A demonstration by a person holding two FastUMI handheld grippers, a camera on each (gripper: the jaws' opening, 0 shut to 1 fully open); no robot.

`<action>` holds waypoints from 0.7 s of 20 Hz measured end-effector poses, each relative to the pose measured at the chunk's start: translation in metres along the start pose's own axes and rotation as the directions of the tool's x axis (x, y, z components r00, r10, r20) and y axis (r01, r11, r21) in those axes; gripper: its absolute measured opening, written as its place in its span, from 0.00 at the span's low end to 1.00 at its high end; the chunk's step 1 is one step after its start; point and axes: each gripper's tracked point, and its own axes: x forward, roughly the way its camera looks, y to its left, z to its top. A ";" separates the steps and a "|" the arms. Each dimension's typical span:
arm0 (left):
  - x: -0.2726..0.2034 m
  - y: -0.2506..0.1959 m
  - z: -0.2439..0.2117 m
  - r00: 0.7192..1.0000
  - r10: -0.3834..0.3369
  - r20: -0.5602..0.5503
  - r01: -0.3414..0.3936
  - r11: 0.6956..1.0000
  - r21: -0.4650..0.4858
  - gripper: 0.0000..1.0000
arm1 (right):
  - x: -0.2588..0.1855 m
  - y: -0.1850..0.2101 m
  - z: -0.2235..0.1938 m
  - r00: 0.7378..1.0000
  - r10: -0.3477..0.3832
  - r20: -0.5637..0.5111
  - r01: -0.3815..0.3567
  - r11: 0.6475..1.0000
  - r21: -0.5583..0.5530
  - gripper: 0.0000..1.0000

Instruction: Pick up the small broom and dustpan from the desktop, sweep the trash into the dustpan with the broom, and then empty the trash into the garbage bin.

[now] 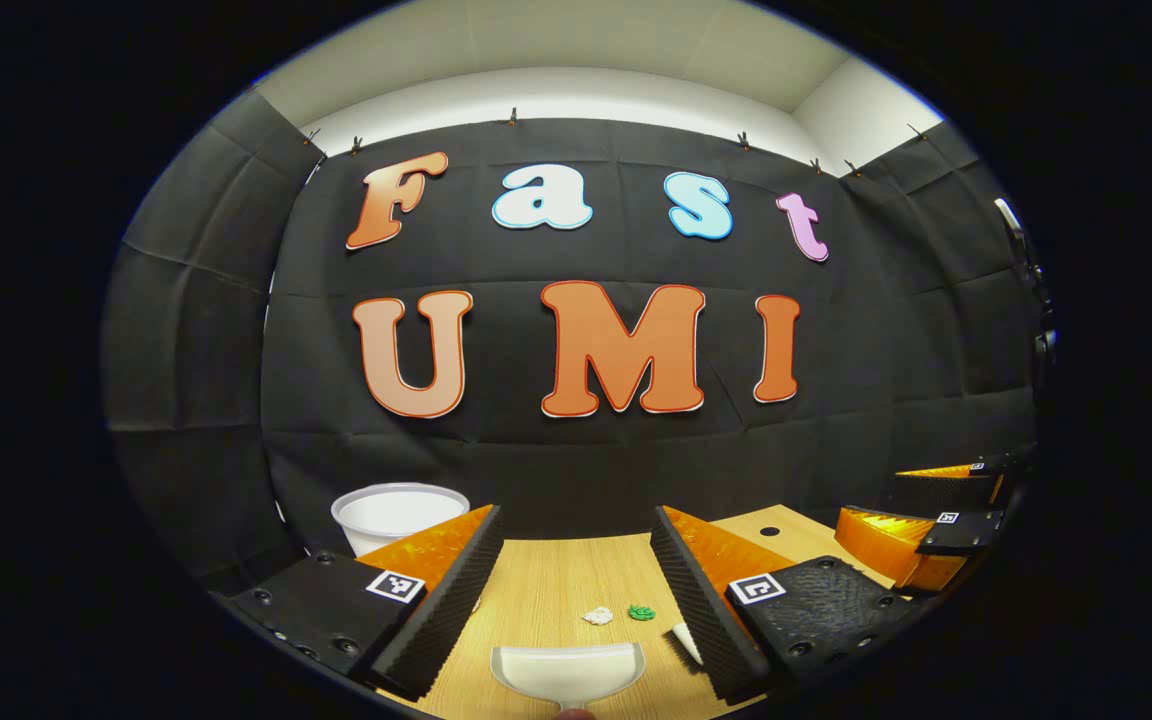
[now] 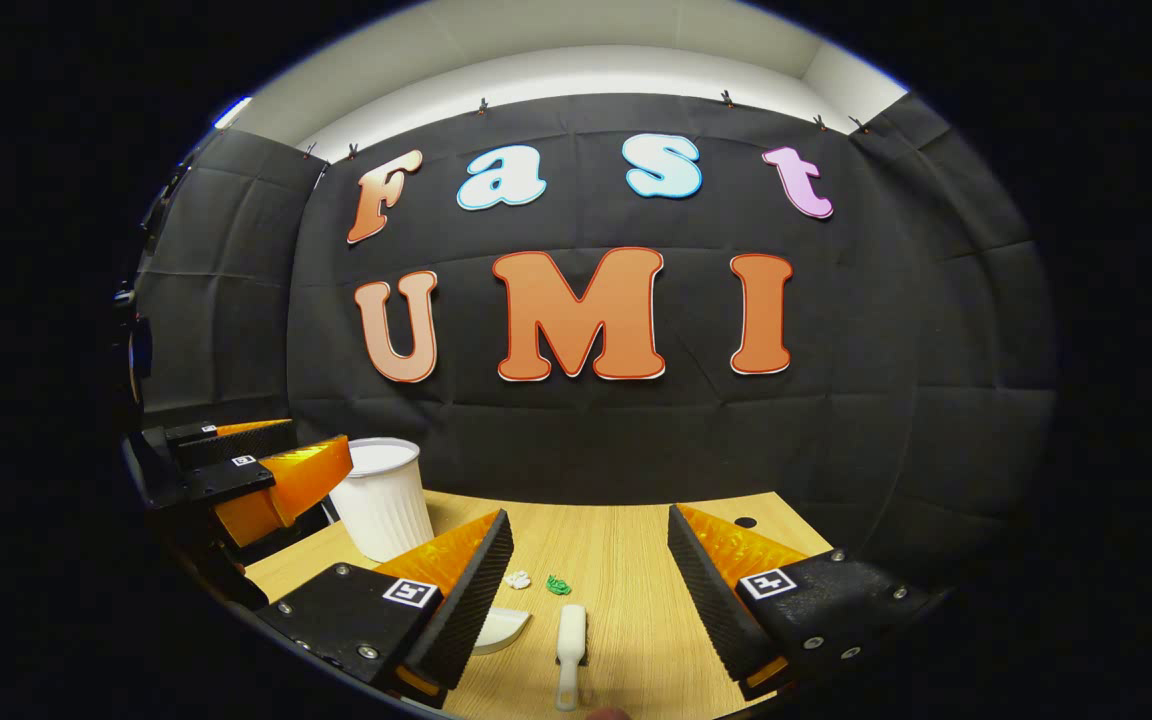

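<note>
In the left gripper view, the left claw (image 1: 571, 590) is spread wide above the pale wooden desk (image 1: 546, 590), pinching nothing. Between its ribbed black pads, at the desk's near edge, lies the white plastic dustpan (image 1: 568, 672), its handle cut off at the bottom of the view. Only the tip of the small white broom (image 1: 684, 640) peeks out beside the pad on the right; the rest is hidden behind it. Just beyond the dustpan sit a crumpled white scrap (image 1: 597, 616) and a crumpled green scrap (image 1: 642, 612), near each other.

In the right gripper view, the right claw (image 2: 591, 585) is likewise spread and empty. The broom (image 2: 570, 655) lies between its pads at the near edge, handle toward the camera. The dustpan (image 2: 499, 628) is partly covered by the pad on the left. Farther on lie the white scrap (image 2: 517, 579) and green scrap (image 2: 558, 584). Toward the far left corner stands the white ribbed plastic bin (image 2: 383, 497), its near side partly blocked by the left claw (image 2: 266, 470), whose orange fingers also look apart.
</note>
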 end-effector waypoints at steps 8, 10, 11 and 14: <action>0.000 0.005 -0.006 1.000 0.023 -0.009 -0.023 1.000 -0.011 0.94 | 0.003 0.002 -0.009 1.000 0.010 -0.016 -0.010 1.000 0.001 0.94; -0.002 0.008 -0.007 1.000 0.029 -0.009 -0.029 0.999 -0.016 0.94 | 0.005 0.004 -0.010 1.000 0.014 -0.019 -0.014 1.000 -0.002 0.94; -0.002 0.008 -0.009 0.999 0.032 -0.012 -0.032 0.999 -0.016 0.94 | 0.005 0.005 -0.011 1.000 0.017 -0.020 -0.017 1.000 -0.005 0.94; -0.001 0.010 -0.012 0.999 0.037 -0.018 -0.037 0.999 -0.021 0.94 | 0.006 0.007 -0.016 0.999 0.023 -0.032 -0.023 1.000 -0.008 0.94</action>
